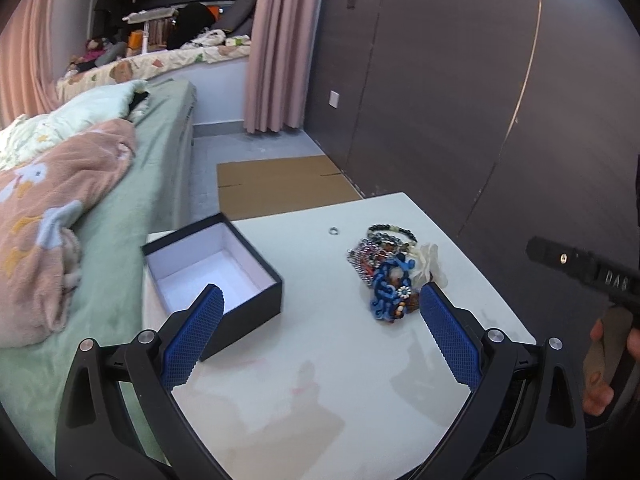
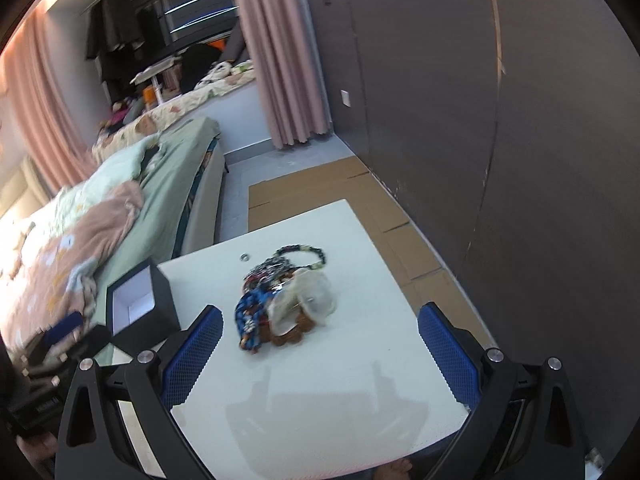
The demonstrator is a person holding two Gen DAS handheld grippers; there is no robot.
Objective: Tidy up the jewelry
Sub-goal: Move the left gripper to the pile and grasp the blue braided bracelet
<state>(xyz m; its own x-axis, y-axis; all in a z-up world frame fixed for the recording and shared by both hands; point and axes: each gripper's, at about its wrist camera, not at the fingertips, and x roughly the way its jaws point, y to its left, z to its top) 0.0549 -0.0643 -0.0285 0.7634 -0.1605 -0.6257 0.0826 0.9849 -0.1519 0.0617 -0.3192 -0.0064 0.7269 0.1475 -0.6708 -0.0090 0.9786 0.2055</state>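
A pile of jewelry (image 1: 390, 270) lies on the small white table (image 1: 328, 360): beaded bracelets, a blue knotted cord piece and a white flower piece. A small silver ring (image 1: 333, 231) lies apart behind it. An open black box (image 1: 212, 276) with a white lining stands at the table's left edge. My left gripper (image 1: 322, 300) is open and empty above the table, between box and pile. My right gripper (image 2: 320, 322) is open and empty, just in front of the jewelry pile (image 2: 286, 300). The box (image 2: 138, 308) and the ring (image 2: 244, 257) also show in the right wrist view.
A bed (image 1: 80, 184) with green and pink bedding runs along the table's left side. Flat cardboard (image 1: 280, 186) lies on the floor beyond the table. A dark panelled wall (image 1: 460, 100) stands to the right. Pink curtains (image 1: 280, 40) hang at the back.
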